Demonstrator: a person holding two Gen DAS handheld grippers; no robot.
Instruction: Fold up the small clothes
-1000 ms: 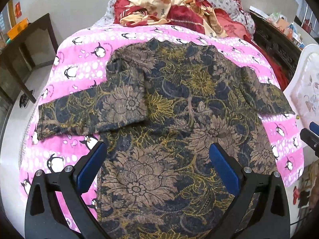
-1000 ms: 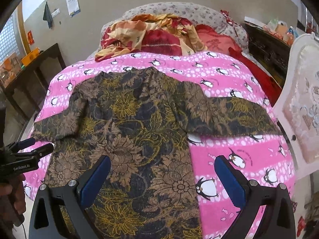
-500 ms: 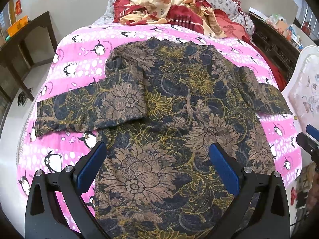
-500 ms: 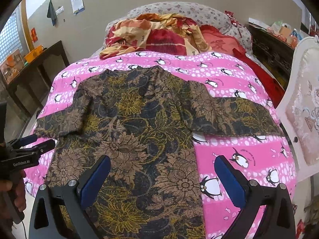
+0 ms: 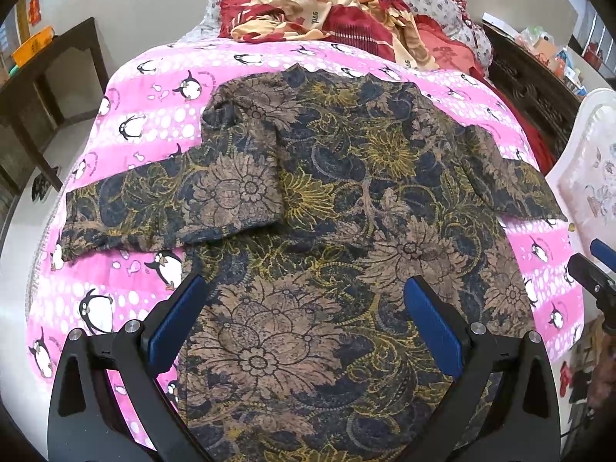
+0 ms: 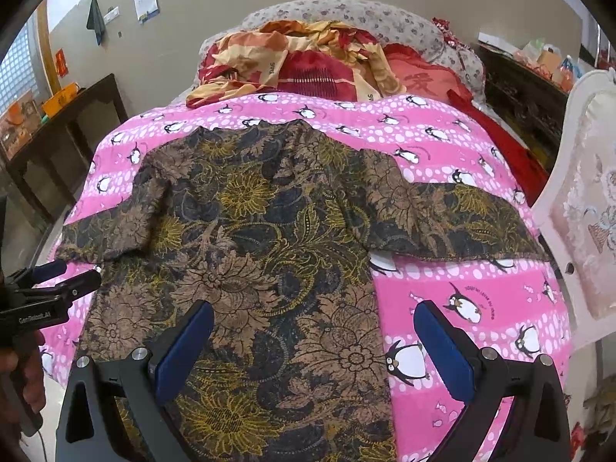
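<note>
The floral shirt (image 5: 346,231) lies spread flat on the pink penguin blanket (image 5: 146,127), collar away from me, both sleeves stretched out sideways. I hold my left gripper (image 5: 304,319) above its lower half with the blue-padded fingers (image 5: 175,321) wide apart and nothing between them; the left pad sits over the shirt's side edge where it meets the blanket, the right pad over the middle of the body. Ahead of the left finger, this view shows one sleeve (image 5: 169,204) running out to the blanket's edge, its shoulder part bunched and lapped over the body. The other sleeve looks short and squeezed at the far right here.

My right gripper (image 6: 313,346) also stands open and empty, hovering over the shirt's (image 6: 250,250) other side edge: its left finger is over the cloth, its right finger (image 6: 442,346) over bare blanket (image 6: 462,300) with penguins. Only this view shows the long sleeve (image 6: 454,223) full length, lying ahead of the right finger and reaching toward the white padded chair (image 6: 589,211).

Each camera catches the other tool at its margin: the right gripper's tips (image 5: 593,269) peek in at the left view's edge, and the left gripper (image 6: 50,288) with its label shows at the right view's edge. Beyond the shirt's collar lies a heap of red and orange bedding (image 6: 308,61).
</note>
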